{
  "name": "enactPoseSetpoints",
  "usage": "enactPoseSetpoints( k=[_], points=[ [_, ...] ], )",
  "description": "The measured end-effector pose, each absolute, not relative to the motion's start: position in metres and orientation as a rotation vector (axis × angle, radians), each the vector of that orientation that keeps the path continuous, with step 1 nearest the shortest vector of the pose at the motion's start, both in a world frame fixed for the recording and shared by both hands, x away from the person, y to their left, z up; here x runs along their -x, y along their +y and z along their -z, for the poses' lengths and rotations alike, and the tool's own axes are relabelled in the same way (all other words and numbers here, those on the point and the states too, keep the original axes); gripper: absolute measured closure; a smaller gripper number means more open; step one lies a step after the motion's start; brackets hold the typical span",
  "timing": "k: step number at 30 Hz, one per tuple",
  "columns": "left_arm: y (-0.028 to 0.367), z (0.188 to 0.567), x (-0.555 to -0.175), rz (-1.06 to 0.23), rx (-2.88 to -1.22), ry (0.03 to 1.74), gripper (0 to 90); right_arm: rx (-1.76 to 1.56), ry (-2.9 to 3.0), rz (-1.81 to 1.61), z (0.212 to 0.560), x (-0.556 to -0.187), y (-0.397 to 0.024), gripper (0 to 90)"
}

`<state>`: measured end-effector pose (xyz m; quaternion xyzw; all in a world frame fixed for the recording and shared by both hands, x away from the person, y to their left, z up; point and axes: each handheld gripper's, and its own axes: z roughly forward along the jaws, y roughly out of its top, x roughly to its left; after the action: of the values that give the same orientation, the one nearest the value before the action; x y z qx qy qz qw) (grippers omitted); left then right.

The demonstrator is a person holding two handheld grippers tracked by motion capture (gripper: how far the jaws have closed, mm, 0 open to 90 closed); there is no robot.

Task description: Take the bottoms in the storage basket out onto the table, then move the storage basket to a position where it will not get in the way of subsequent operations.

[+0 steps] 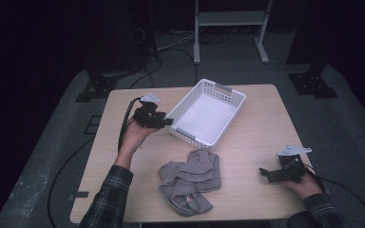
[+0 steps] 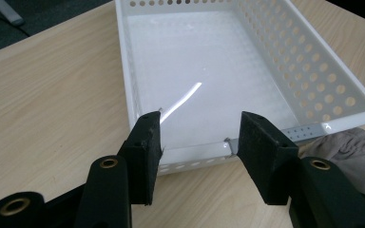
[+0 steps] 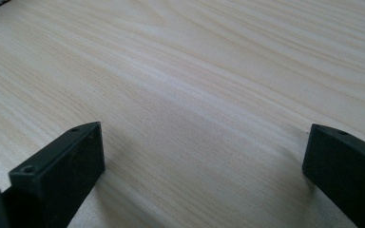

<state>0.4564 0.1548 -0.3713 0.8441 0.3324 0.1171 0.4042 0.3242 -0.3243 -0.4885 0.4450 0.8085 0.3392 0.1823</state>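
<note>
High view: light wooden table [image 1: 266, 118] carries a white perforated plastic basket [image 1: 207, 112], set askew toward the far edge, near its middle. Crumpled grey cloth [image 1: 190, 180] lies near the near edge, just in front of the basket, apart from it. Left gripper [image 1: 165, 121] is held at the basket's left near corner, jaws pointing at its short wall. Right gripper [image 1: 264, 173] rests by the right near corner of the table, well apart from cloth and basket.

Left gripper view: left gripper [image 2: 199, 137] jaws parted, with the basket [image 2: 323, 71] short rim showing in the gap between them; pads not pressing on it. Basket floor bare. Cloth [image 2: 347, 147] edge lies beyond the right-hand jaw.

Right gripper view: right gripper [image 3: 204, 152] jaws spread wide, released, bare table [image 3: 195, 71] between them.
</note>
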Motion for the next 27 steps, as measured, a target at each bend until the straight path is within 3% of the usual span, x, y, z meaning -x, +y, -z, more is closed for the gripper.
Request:
enactPoseSetpoints(
  k=[27],
  points=[
    [0.146, 0.382, -0.496, -0.321, -2.099, 0.931, 44.9, -1.257, 2.283, -0.957, 0.488, -0.324, -0.324, 0.0]
  ],
)
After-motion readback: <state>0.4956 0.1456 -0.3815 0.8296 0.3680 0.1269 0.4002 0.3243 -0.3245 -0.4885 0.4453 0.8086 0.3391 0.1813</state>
